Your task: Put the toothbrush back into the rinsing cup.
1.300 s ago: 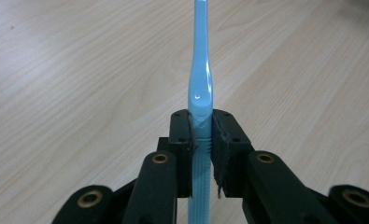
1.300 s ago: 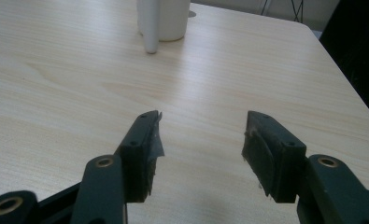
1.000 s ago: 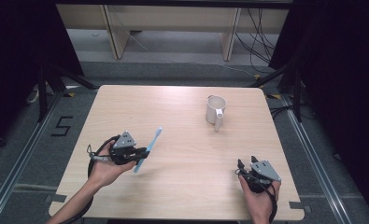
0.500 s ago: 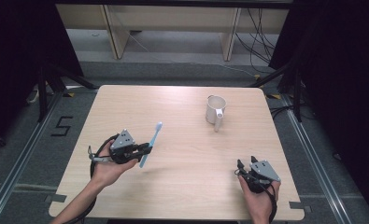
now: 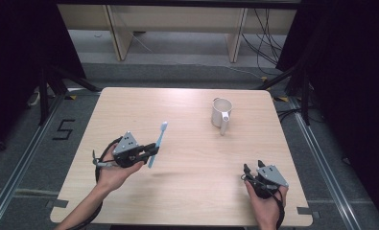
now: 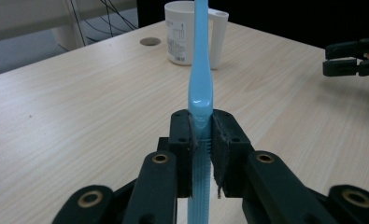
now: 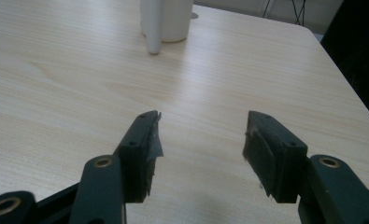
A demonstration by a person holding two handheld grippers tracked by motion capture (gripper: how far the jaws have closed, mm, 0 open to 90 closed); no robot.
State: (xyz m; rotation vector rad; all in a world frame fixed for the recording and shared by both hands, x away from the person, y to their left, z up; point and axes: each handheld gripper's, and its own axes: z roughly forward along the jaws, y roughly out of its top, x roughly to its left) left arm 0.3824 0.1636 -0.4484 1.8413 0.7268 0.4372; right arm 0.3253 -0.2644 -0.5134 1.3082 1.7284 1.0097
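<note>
At lower right of the high view we see the right gripper [image 5: 254,167] idle, jaws wide and empty. At centre left, the left gripper [image 5: 151,150] clamps a blue toothbrush [image 5: 158,143] mid-handle, head toward the white mug [image 5: 220,113], presumably its destination.

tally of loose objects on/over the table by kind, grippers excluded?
toothbrush, light blue, held in the left gripper: 1
mug, white, standing on the table: 1
Total: 2
</note>
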